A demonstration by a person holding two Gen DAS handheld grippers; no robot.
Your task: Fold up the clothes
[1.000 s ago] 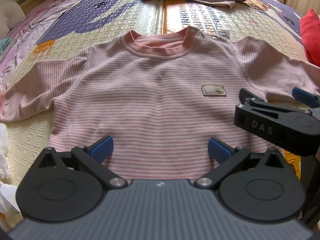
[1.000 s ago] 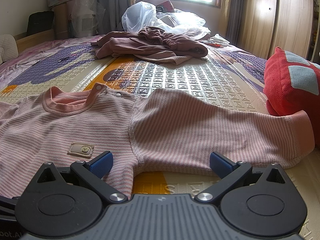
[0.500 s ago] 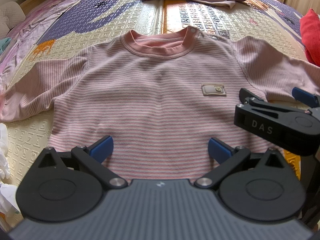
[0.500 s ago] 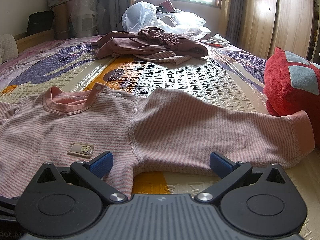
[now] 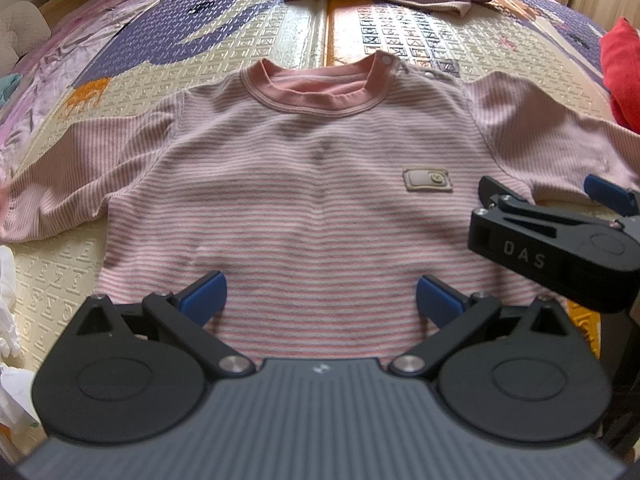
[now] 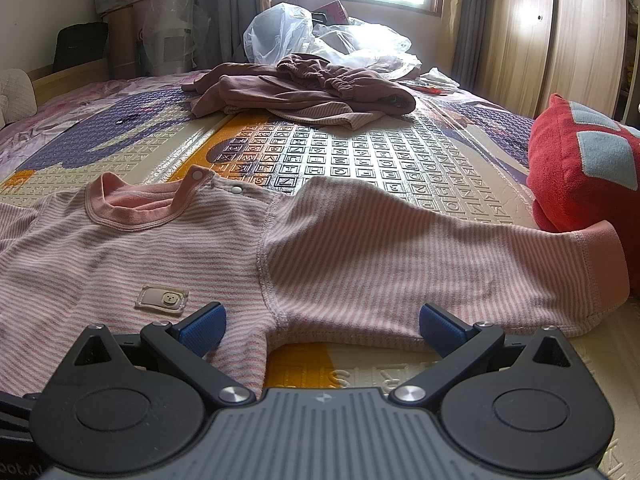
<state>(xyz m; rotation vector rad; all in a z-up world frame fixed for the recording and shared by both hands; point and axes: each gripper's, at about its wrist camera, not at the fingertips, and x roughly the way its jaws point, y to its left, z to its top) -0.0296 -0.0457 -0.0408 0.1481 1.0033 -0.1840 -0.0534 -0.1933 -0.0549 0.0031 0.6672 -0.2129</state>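
Pink-and-white striped shirt lies spread flat, front up, on the patterned play mat, directly ahead of both tools. Its hem sits between the wide-open blue pads of the left hand-held gripper, which holds nothing. To that tool's right, the right hand-held gripper is equally wide open and empty, poised over the armpit and sleeve. Beyond the collar lies a heap of mauve clothes; a red cushion sits past the cuff.
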